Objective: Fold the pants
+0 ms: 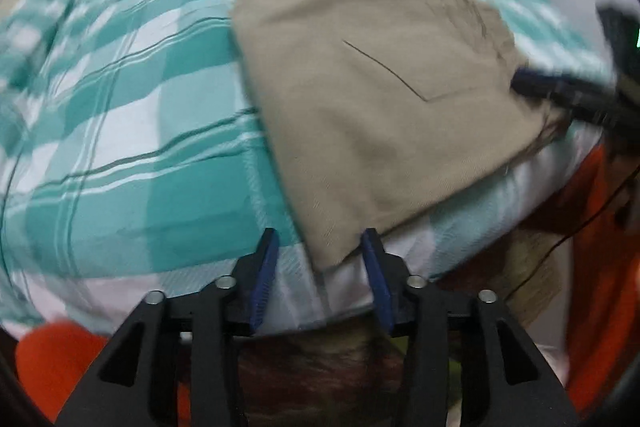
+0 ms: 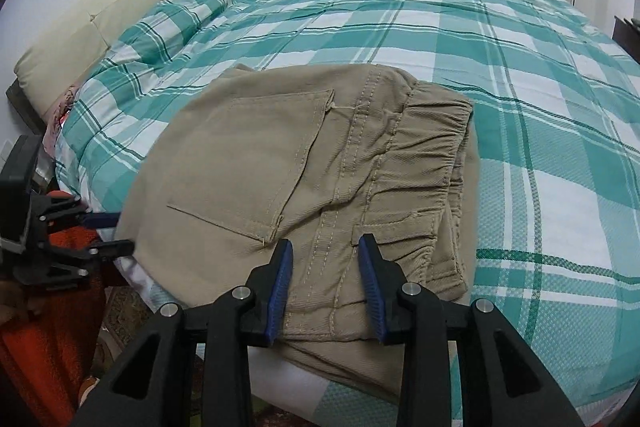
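While the folded tan pants [image 2: 304, 179] lie at the near edge of the bed on the green checked bedspread [image 2: 520, 67], the right gripper [image 2: 326, 283] sits over the waistband end, fabric between its blue pads, though I can't tell whether they're pressing or just resting there. Over at the other end, the left gripper [image 1: 320, 267] has its jaws apart (blurry view, mind you), one corner of the pants poking between them, not pinched.

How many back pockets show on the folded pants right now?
1. A patch pocket lies on the top face of the folded pants, left of the elastic waistband. Others may be hidden under the folds.
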Demonstrator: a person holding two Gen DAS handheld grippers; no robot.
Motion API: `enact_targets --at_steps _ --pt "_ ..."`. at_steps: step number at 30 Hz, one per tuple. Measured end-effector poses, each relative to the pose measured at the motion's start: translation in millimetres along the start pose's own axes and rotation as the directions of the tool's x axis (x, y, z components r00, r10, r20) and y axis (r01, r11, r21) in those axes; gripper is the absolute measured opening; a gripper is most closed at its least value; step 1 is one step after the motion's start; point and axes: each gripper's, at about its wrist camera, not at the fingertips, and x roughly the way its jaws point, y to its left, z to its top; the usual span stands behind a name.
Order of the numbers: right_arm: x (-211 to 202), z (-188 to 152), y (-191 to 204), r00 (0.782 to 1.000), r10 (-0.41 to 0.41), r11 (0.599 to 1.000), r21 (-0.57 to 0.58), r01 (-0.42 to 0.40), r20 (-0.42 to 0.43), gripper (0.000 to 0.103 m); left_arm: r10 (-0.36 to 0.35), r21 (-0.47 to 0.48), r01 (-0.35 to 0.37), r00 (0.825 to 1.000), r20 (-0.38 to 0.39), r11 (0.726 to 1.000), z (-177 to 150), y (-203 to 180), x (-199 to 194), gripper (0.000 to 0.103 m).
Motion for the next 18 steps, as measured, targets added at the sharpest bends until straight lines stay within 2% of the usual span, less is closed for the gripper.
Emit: enact_targets --at_steps 2,4,5,7,9,11,12,13,14,15,16,18 --pt "1 1 -1 1.0 -0.003 1.0 0.003 0.003 -0.001 0.035 -0.04 -0.046 0.044 0.995 0.09 0.998 14 13 -29 0.059" --pt "1 3 -3 1.0 0.006 1.0 0.02 -0.006 -0.005 0.035 -0.111 -0.054 0.122 0.978 0.176 0.991 41 21 -50 0.066" --pt "1 3 -4 1.0 0.012 1.0 0.029 -0.012 -0.006 0.035 -0.143 -0.053 0.155 0.971 0.193 0.986 51 23 -52 0.068" --pt "1 3 -5 1.0 0.017 0.999 0.032 -0.016 -0.007 0.035 -0.251 -0.04 0.266 0.944 0.216 0.963 91 24 -46 0.068" --pt "2 3 -5 1.0 0.017 0.999 0.027 -0.017 -0.007 0.035 -0.289 -0.025 0.302 0.931 0.225 0.953 119 16 -29 0.068" --pt "1 2 -5 1.0 0.017 1.0 0.025 -0.017 -0.002 0.035 -0.295 -0.042 0.309 0.935 0.197 0.95 148 12 6 0.068" --pt "1 1 -4 1.0 0.016 1.0 0.022 -0.016 0.001 0.035 -0.271 -0.053 0.283 0.948 0.166 0.957 159 8 27 0.068" --pt "1 0 -4 1.0 0.015 1.0 0.018 -0.015 0.003 0.035 -0.196 -0.079 0.205 0.975 0.106 0.976 169 6 60 0.068" --pt "1 -1 -3 1.0 0.012 1.0 0.012 -0.013 0.005 0.035 -0.142 -0.107 0.147 0.988 0.052 0.983 172 8 83 0.066" --pt "1 -1 -3 1.0 0.011 1.0 0.008 -0.011 0.007 0.035 -0.132 -0.143 0.13 0.991 -0.005 0.981 171 12 106 0.067" --pt "1 -1 -2 1.0 0.01 1.0 0.005 -0.01 0.007 0.035 -0.15 -0.171 0.145 0.989 -0.016 0.974 166 15 118 0.068" --pt "0 -1 -2 1.0 0.012 1.0 0.006 -0.012 0.012 0.035 -0.13 -0.169 0.136 0.991 0.043 0.976 160 11 105 0.068"
